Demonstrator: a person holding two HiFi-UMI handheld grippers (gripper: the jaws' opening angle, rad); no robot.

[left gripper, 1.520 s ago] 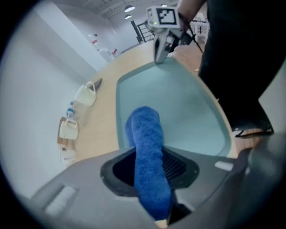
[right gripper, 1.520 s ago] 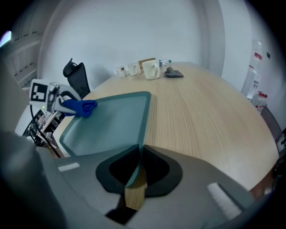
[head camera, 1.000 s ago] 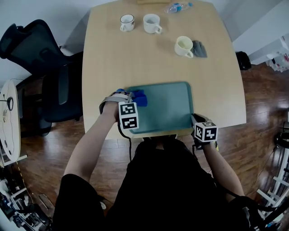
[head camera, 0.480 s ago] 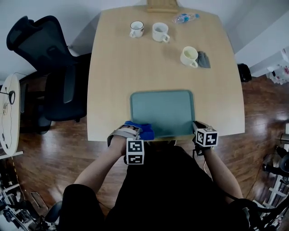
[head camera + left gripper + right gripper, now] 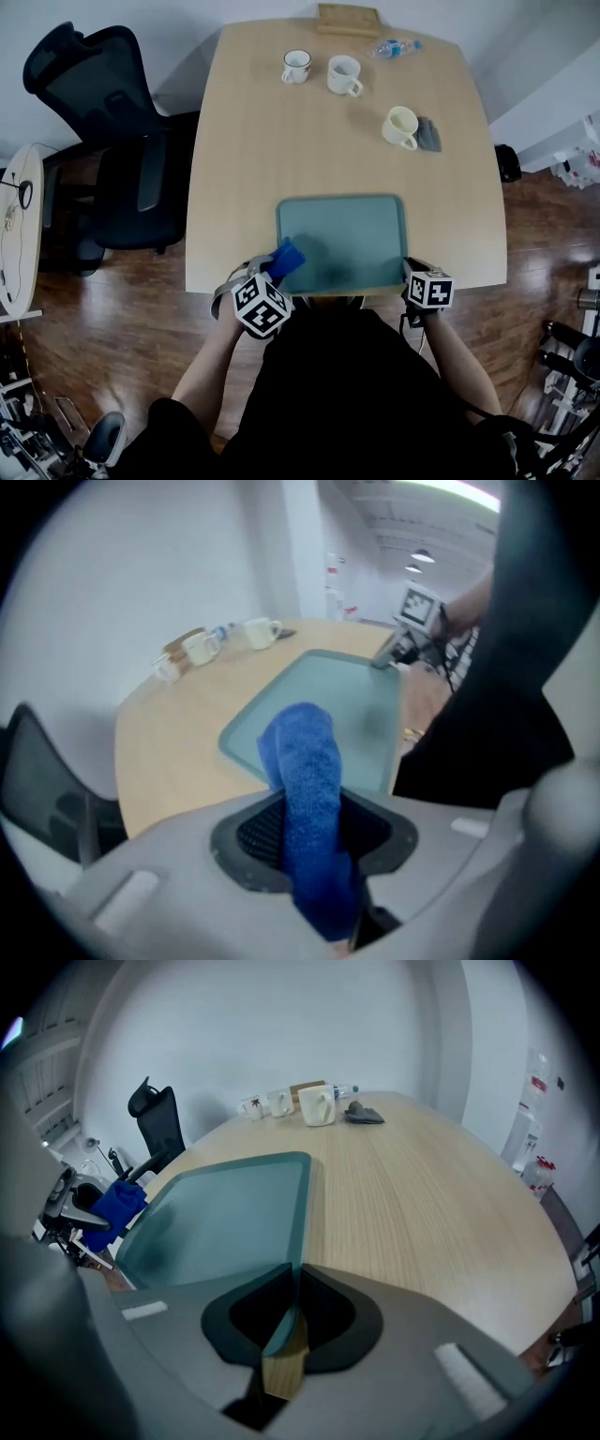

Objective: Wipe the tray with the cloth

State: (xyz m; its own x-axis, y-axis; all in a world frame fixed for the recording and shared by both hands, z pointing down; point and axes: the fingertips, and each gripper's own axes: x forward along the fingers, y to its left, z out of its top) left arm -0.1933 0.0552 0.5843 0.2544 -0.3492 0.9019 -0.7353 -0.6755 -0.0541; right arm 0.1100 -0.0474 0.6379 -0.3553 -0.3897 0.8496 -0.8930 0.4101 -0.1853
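Right gripper view alone shows right tongs (image 5: pixel 289 1288) pinching the tray (image 5: pixel 304 1199); left tongs (image 5: pixel 314 808) clamp cloth (image 5: pixel 302 752).

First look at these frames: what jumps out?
The bright blue cloth pinched in the left claw stands out first, poking up by the near-left corner of the teal tray. Next comes the right claw, clamped on the tray's near-right rim at the table edge. Three mugs stand far off at the table's other end.
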